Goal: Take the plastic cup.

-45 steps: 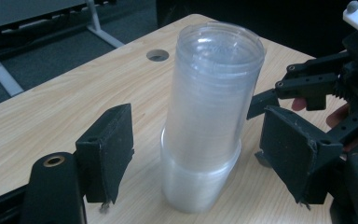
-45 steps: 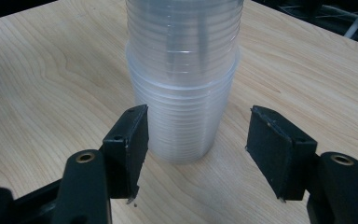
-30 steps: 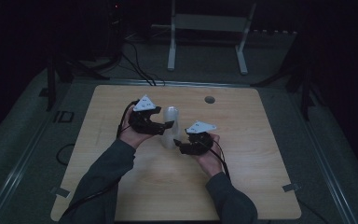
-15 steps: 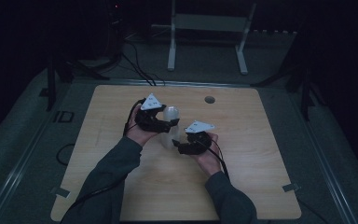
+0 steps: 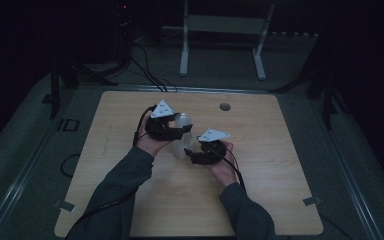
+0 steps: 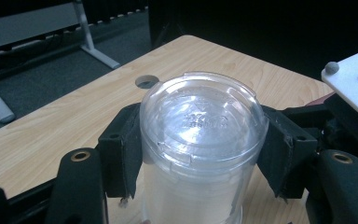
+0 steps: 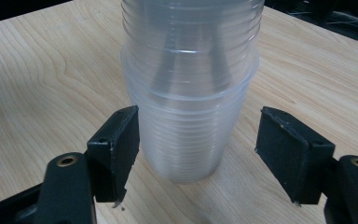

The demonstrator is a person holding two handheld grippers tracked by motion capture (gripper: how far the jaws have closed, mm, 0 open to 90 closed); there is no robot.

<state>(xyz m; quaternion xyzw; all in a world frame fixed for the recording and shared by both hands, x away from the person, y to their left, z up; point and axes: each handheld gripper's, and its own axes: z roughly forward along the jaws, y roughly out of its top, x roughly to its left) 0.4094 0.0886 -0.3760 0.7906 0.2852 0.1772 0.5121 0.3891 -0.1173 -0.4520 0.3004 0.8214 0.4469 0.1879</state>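
Ribbed, clear plastic cups [image 7: 189,116], nested, number untellable, on the wood-grain bench [image 5: 280,165]; left tool [image 6: 200,154] clamps the top, right tool [image 7: 196,149] gapes.

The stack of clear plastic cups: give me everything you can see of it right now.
The stack of clear plastic cups is translucent, ribbed, and nested upside down, with an embossed base on top. It stands upright near the middle of the wooden table. The left gripper clamps the top cup, its fingers pressed on both sides. The right gripper is open around the lower cup, with one of its fingers at the wall.
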